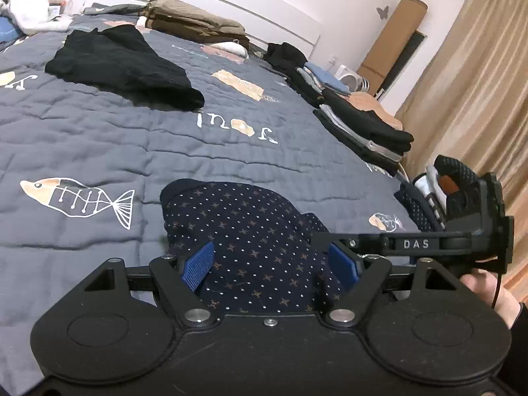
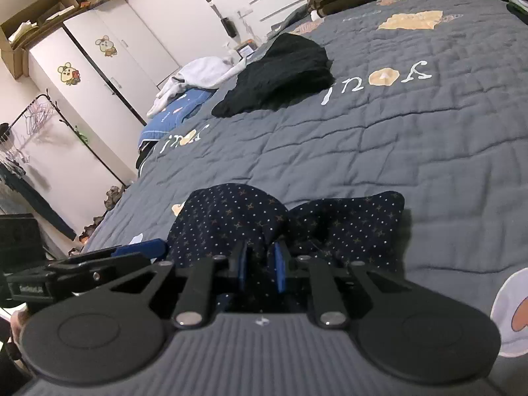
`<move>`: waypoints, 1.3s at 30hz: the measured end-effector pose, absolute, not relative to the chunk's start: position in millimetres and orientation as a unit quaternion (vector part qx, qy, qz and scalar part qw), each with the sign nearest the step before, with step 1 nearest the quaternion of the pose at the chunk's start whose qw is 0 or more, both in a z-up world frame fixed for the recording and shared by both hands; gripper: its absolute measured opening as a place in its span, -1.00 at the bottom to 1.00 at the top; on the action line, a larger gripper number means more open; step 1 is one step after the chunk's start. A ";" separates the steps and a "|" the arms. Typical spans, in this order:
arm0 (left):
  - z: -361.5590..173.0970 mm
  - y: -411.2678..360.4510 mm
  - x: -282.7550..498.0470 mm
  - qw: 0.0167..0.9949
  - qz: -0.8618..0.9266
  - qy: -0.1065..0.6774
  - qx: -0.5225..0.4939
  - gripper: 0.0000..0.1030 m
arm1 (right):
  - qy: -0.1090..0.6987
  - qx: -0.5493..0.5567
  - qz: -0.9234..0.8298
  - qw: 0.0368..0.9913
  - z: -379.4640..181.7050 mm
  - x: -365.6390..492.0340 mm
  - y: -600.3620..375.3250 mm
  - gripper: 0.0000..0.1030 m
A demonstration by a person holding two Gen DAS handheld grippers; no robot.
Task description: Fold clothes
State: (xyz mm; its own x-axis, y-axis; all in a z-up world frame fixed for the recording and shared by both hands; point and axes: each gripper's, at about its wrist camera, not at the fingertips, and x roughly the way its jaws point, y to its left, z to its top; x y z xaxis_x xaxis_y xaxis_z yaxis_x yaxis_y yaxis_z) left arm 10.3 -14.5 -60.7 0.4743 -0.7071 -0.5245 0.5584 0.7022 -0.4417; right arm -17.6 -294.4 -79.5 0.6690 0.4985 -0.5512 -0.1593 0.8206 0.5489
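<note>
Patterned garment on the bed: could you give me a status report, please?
Left gripper open over garment. Right gripper shut on its edge. Black garment lies well clear.

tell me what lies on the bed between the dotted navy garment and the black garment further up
Nothing: between the dotted navy garment and the black garment only bare grey quilt with printed lettering shows, in both wrist views.

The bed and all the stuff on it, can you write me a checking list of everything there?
Surface: grey quilted bedspread with fish pictures.
Job's things: navy dotted garment lying crumpled near both grippers.
Clutter: black garment unfolded; folded clothes stacks along the edge; brown folded pile at the headboard.
Grippers: left gripper open over the navy cloth; right gripper shut on a fold of it.
Cables: thin black cable by the hand.
Surroundings: white wardrobe, beige curtain.
</note>
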 end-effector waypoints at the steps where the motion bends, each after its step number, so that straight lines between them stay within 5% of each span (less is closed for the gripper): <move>1: -60.8 -14.7 10.3 0.852 -0.370 0.354 -0.104 0.47 | 0.362 0.237 0.185 0.882 -79.5 -17.4 -295.5 -0.61; 5: -60.6 -16.4 9.4 0.852 -0.373 0.353 -0.100 0.47 | 0.352 0.229 0.171 0.891 -79.3 -17.1 -301.7 -0.32; 7: -60.7 -16.1 9.6 0.853 -0.373 0.352 -0.101 0.47 | 0.348 0.223 0.163 0.896 -80.1 -16.5 -303.7 0.08; 9: -61.3 -15.1 10.4 0.852 -0.372 0.353 -0.103 0.47 | 0.357 0.228 0.166 0.891 -87.2 -11.3 -303.2 0.26; 14: -61.2 -13.6 9.6 0.854 -0.369 0.351 -0.104 0.47 | 0.382 0.232 0.165 0.879 -103.9 -1.8 -298.7 0.36; 17: -60.2 -12.8 10.2 0.855 -0.368 0.350 -0.106 0.47 | 0.386 0.233 0.172 0.876 -105.0 -2.0 -295.5 0.12; 18: -60.4 -12.5 10.8 0.856 -0.366 0.350 -0.107 0.47 | 0.386 0.236 0.178 0.874 -104.1 -2.3 -294.5 -0.25; 19: -60.5 -11.9 11.3 0.856 -0.364 0.350 -0.107 0.47 | 0.385 0.238 0.184 0.872 -101.6 -2.9 -293.4 -0.41; 22: -59.9 -9.8 12.4 0.857 -0.362 0.349 -0.111 0.47 | 0.374 0.224 0.184 0.881 -90.7 -7.2 -288.1 -0.59; 39: -52.6 2.7 21.1 0.819 -0.400 0.352 -0.215 0.48 | 0.240 -0.099 0.285 0.923 -24.2 -77.6 -191.8 -0.67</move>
